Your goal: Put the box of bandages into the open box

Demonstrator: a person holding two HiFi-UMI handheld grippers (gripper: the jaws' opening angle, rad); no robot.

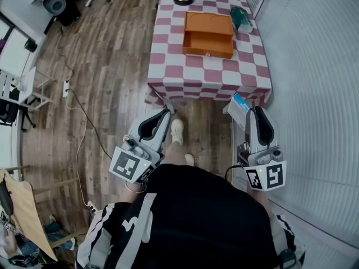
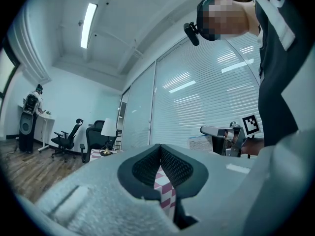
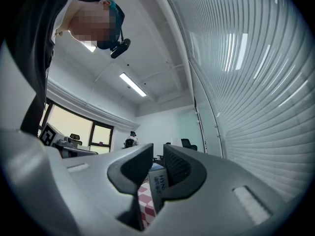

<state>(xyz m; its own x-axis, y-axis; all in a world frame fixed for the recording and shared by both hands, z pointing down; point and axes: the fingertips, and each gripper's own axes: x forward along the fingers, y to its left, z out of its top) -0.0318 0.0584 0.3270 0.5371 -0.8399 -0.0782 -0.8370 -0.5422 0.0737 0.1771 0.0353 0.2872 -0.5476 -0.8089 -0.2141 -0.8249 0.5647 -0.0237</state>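
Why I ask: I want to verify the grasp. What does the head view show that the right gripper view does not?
Only the head view: the open box, orange, on the checkered table ahead, and the wooden floor. Only the right gripper view: the print on the box of bandages, the jaws pressing on its two sides, and a ceiling light. Both: the right hand-held gripper holding that box, and some of the checkered table.
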